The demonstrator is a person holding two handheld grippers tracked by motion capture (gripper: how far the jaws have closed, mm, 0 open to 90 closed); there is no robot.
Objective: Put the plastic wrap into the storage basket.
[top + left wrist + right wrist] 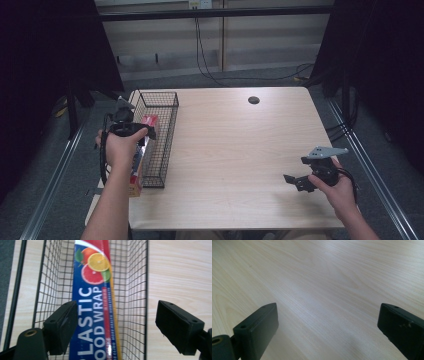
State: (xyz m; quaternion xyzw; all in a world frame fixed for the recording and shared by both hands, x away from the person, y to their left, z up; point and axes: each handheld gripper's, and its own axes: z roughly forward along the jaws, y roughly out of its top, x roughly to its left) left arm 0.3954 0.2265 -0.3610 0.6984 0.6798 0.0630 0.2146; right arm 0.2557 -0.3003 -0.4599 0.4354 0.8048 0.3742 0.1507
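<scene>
light wood bench point(235, 150) with a round dark cable hole point(253, 100) near its far edge. grey floor point(60, 175) around it. pale panelled wall point(260, 40) behind, black cables point(210, 60) hanging down it and trailing along the floor. black curtains point(50, 45) on both sides, metal rails point(375, 175) running along the floor left and right. dim, even light
</scene>
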